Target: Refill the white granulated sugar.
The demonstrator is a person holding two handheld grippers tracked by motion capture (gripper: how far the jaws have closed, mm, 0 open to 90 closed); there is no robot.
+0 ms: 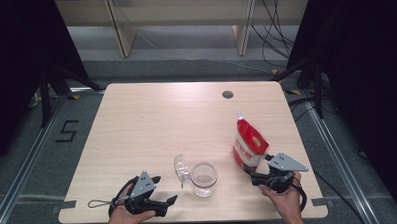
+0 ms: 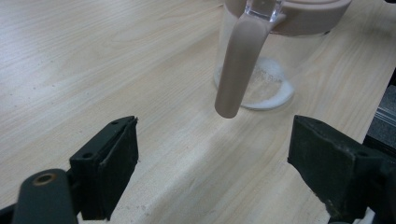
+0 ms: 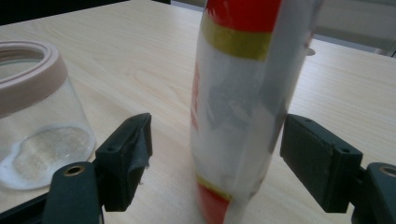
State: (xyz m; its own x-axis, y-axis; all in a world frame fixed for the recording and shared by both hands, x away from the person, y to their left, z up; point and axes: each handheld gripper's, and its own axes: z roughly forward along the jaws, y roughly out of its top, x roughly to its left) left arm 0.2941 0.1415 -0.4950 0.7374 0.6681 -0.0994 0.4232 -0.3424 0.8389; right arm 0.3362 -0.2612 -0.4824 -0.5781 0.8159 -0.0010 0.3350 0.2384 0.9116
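Right now the red and white bag (image 1: 249,145) stands upright on the table (image 1: 151,118), close to the right edge and a bit back from the near edge. The right gripper (image 1: 255,175) sits just in front of the bag, held by the person's right hand (image 1: 284,196). In the right gripper view the bag (image 3: 238,107) stands between the two black jaws, and the jaws are spread wide — there is a gap on each side, so they do not press on it.

The glass jar (image 1: 204,179) stands near the middle of the near edge, to the left of the bag and well apart from it. It has a pale pink rim, and a little white powder lies on its bottom (image 2: 268,91). Its clear lid (image 1: 181,168) is flipped up on the left side of the jar. In the left gripper view a pink strap (image 2: 238,70) hangs down from the rim.

The left gripper (image 1: 165,200) rests low by the near edge, left of the jar — its jaws point at the jar and stand wide apart with nothing between them. The left hand (image 1: 122,219) holds it.
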